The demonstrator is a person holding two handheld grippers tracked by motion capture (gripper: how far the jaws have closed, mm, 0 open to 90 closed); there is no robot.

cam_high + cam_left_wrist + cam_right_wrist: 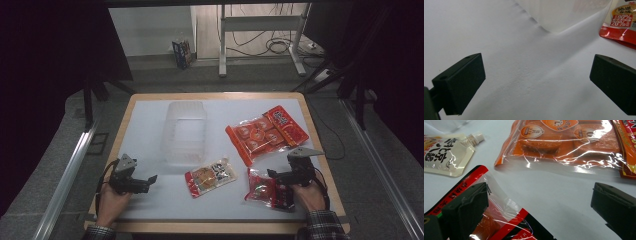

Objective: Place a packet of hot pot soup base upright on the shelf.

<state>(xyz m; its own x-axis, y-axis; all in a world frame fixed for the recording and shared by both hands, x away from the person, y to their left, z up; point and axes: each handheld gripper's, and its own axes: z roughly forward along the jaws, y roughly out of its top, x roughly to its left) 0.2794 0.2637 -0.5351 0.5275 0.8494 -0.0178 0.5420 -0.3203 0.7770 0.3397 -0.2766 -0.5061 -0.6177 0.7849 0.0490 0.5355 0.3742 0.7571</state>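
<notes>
Both tongs apart, empty; right tongs (539, 207) left jaw hides red snack bag (506, 220) corner; clear tub (564, 15) cropped.

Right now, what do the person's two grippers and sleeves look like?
Both are black hand-held tools. The left gripper and right gripper each carry a grey three-cornered plate on top and trail a black cable. Their jaws end in blocky black pads with small screw holes. The sleeves are dark plaid.
</notes>
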